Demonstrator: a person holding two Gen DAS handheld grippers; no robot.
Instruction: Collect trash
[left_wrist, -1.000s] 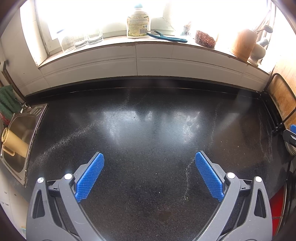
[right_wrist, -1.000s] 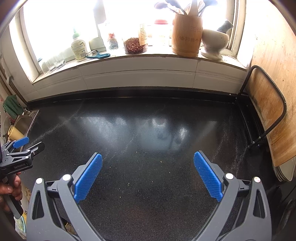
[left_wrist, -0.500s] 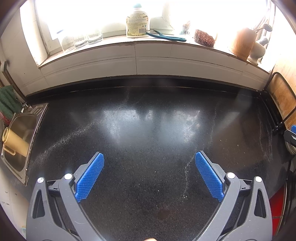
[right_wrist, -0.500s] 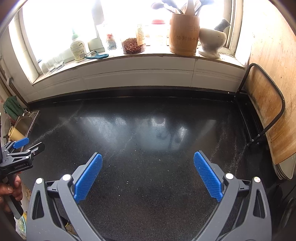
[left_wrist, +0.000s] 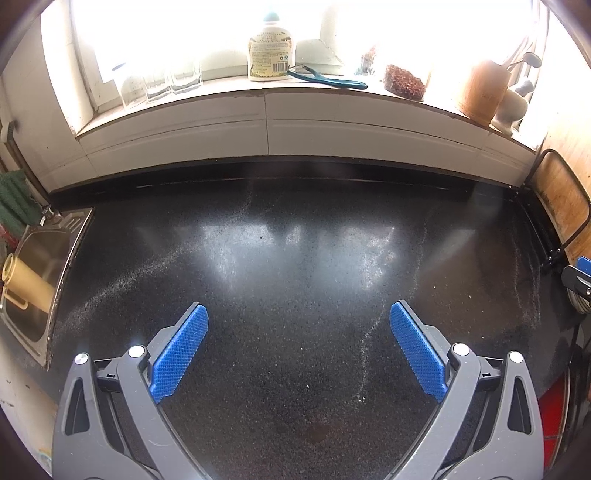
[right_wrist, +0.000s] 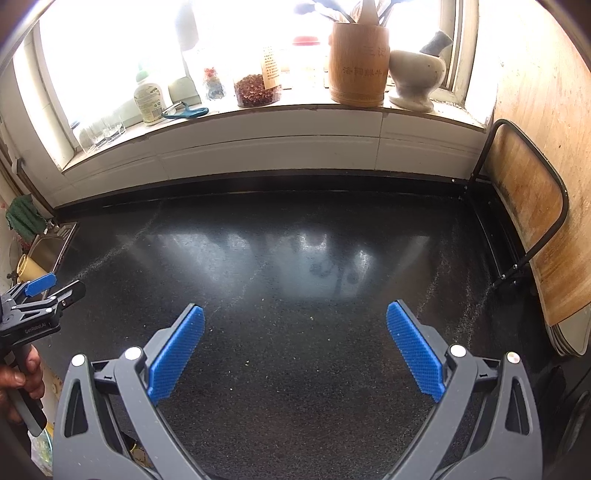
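Note:
My left gripper (left_wrist: 299, 314) is open and empty, held above a black speckled countertop (left_wrist: 295, 258). My right gripper (right_wrist: 295, 314) is also open and empty above the same countertop (right_wrist: 295, 266). No piece of trash shows on the counter, only a few tiny crumbs (right_wrist: 312, 317). The left gripper also shows at the left edge of the right wrist view (right_wrist: 55, 288), held in a hand. A tip of the right gripper shows at the right edge of the left wrist view (left_wrist: 580, 273).
A steel sink (left_wrist: 40, 266) with a beige cup (left_wrist: 26, 282) is at the left. A windowsill holds a soap bottle (left_wrist: 271, 51), a teal peeler (left_wrist: 325, 79), glasses (left_wrist: 159, 83), a wooden utensil holder (right_wrist: 358, 66) and a mortar (right_wrist: 413, 81). Cutting boards (right_wrist: 532, 221) lean in a rack at the right.
Both views have shifted very slightly; the grippers stay open and nothing on the counter has moved.

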